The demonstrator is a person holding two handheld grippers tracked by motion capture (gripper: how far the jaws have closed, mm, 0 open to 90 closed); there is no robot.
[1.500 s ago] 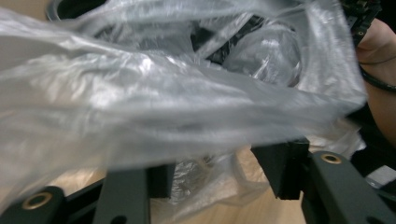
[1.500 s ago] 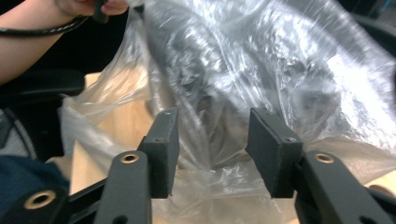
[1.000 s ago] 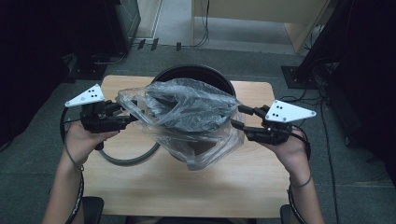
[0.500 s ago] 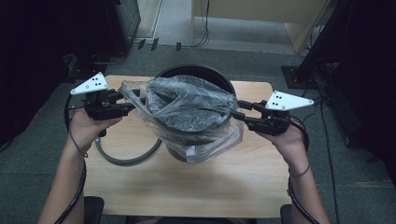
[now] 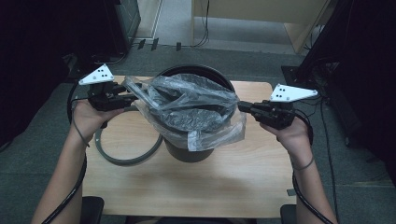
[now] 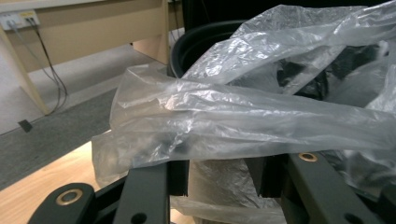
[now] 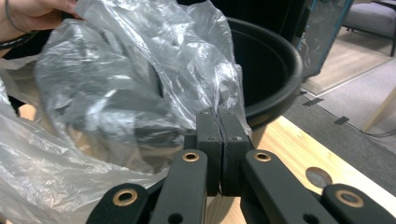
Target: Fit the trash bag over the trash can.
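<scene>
I am pinching the right edge of the clear plastic bag (image 5: 196,109) with my right gripper (image 5: 243,107), its fingers (image 7: 208,135) having just been closing and now pressed together on the film. My left gripper (image 5: 130,93) is gathering the bag's left edge, its fingers (image 6: 148,186) having just been narrowing and standing part-way apart with film between and draped over them; I cannot tell whether they are pressing it. The bag is lying draped over the black bin (image 5: 187,151) at the centre of the surface (image 5: 233,186), with a grey ring (image 5: 123,156) lying just left of the bin.
</scene>
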